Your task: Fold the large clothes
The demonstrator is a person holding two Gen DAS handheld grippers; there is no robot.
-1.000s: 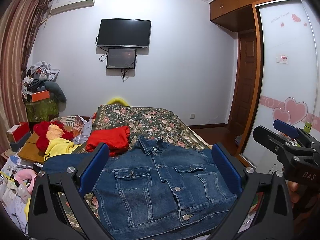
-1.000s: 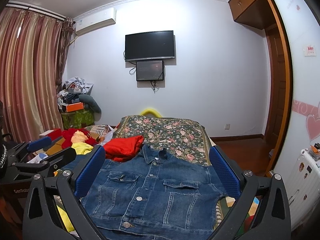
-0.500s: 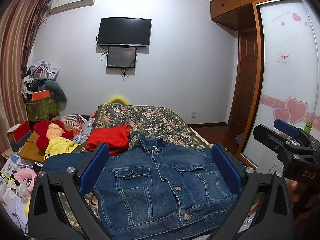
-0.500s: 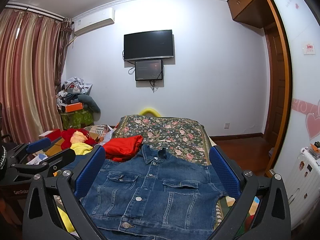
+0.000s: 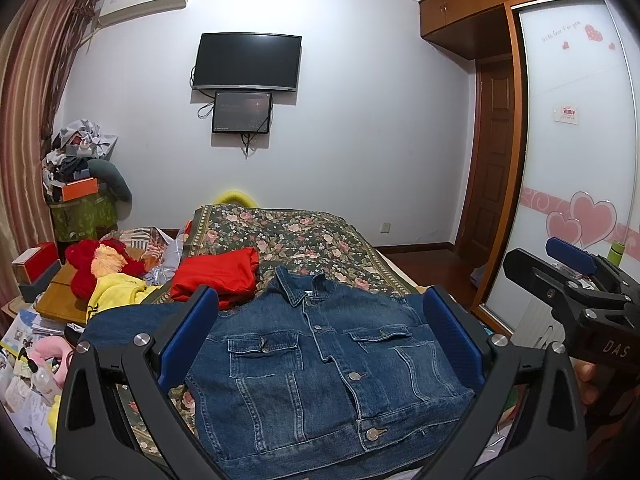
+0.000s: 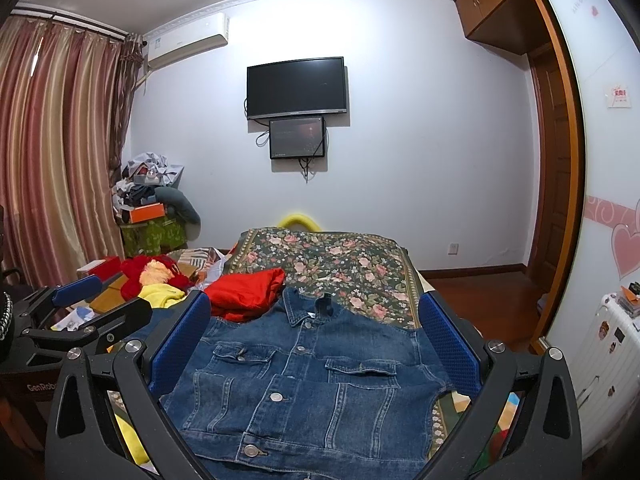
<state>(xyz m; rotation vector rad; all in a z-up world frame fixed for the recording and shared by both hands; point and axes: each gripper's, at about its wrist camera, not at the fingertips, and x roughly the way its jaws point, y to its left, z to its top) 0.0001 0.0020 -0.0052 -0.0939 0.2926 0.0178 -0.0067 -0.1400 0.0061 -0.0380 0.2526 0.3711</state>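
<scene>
A blue denim jacket (image 5: 320,364) lies buttoned and front-up on the floral bedspread (image 5: 296,236), collar toward the far wall. Its left sleeve stretches out to the left; the right sleeve is tucked out of sight. My left gripper (image 5: 320,336) hovers open above the jacket's near half, holding nothing. The right gripper (image 5: 560,276) shows at that view's right edge. From the right wrist view the same jacket (image 6: 316,376) fills the lower middle, with the right gripper (image 6: 312,340) open over it and the left gripper (image 6: 92,312) at the left edge.
A folded red garment (image 5: 220,276) lies by the jacket's collar. Plush toys and yellow cloth (image 5: 108,276) pile up at the bed's left side. A wardrobe with heart-print sliding doors (image 5: 576,184) stands to the right; a white suitcase (image 6: 600,364) stands beside it.
Both grippers have stayed almost still; the views drifted only slightly. The jacket has not moved.
</scene>
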